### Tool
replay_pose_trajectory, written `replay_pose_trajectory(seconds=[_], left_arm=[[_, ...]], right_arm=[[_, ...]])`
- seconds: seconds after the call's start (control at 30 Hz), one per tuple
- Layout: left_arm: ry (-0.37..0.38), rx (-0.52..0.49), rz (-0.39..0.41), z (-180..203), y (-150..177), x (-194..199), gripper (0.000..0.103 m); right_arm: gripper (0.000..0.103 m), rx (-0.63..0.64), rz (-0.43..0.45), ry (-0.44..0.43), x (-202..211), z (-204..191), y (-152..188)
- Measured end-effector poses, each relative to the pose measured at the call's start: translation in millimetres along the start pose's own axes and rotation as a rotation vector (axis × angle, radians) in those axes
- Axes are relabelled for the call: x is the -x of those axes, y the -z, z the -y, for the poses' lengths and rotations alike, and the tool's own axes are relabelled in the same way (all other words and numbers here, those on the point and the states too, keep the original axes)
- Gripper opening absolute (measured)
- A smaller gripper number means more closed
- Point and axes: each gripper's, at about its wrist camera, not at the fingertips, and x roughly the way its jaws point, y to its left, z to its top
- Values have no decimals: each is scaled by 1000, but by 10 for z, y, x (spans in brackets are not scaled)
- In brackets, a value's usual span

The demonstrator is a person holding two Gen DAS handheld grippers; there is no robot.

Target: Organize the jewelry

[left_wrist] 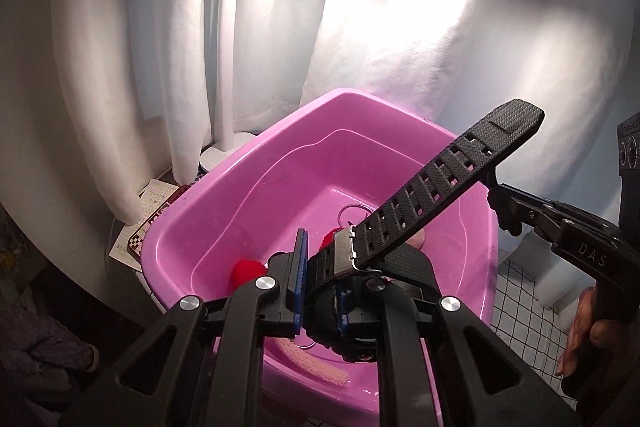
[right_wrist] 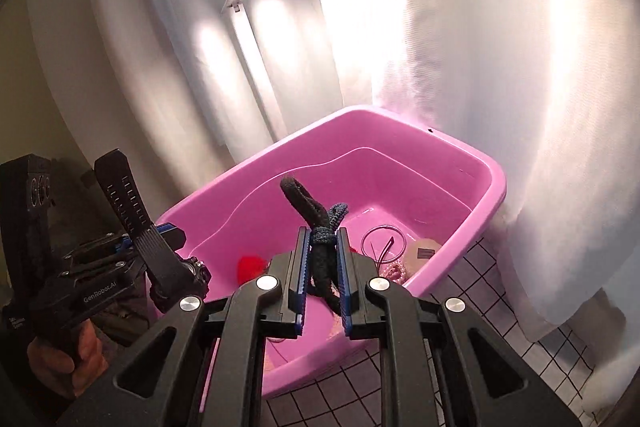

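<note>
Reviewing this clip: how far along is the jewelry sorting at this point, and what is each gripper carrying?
Partly done. Already in the pink tub: a red pom-pom, a thin ring-shaped piece and pale pink beads. In hand: the left hand-held gripper grips a black watch over the tub; the right hand-held gripper pinches a dark knotted cord above it. Left: releasing both. Anything waiting outside the tub isn't visible.

Left gripper [left_wrist: 320, 291]: black plastic frame with triangular cut-outs, round silver screws, blue ribbed pads [left_wrist: 301, 279]; white "GenRobot.AI" lettering on its body. Right gripper [right_wrist: 323, 283]: same build, "DAS" marking on its side. Bare-skinned hand [right_wrist: 66, 359] on the handle.
</note>
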Motion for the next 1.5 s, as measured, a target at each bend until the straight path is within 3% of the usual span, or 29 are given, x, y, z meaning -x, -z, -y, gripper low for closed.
replay_pose_trajectory(seconds=[0.3,0.5,0.63,0.7,0.77,0.8,0.87,0.9,0.97,1.5], left_arm=[[5,-10,-113,-89,-52,-432,13],[-17,17,-165,-164,-73,-598,15],[-30,34,-206,-209,-92,-657,22],[-51,45,-220,-238,-92,-674,26],[-46,47,-226,-254,-98,-669,32],[-53,40,-225,-243,-106,-656,38],[-58,29,-191,-216,-130,-584,68],[-74,30,-162,-210,-152,-525,98],[-80,34,-110,-207,-191,-414,97],[-136,37,-96,-229,-244,-329,97]], right_arm=[[13,-45,-138,50,-671,106,-146],[13,-65,-185,79,-851,210,-189],[13,-60,-208,100,-898,230,-200],[22,-58,-221,119,-928,250,-195],[41,-42,-217,122,-924,229,-203],[45,-30,-213,127,-924,208,-210],[54,-11,-211,145,-929,181,-218],[54,-6,-212,144,-932,173,-218],[54,-13,-210,137,-914,177,-205],[56,-16,-175,123,-811,142,-191]])
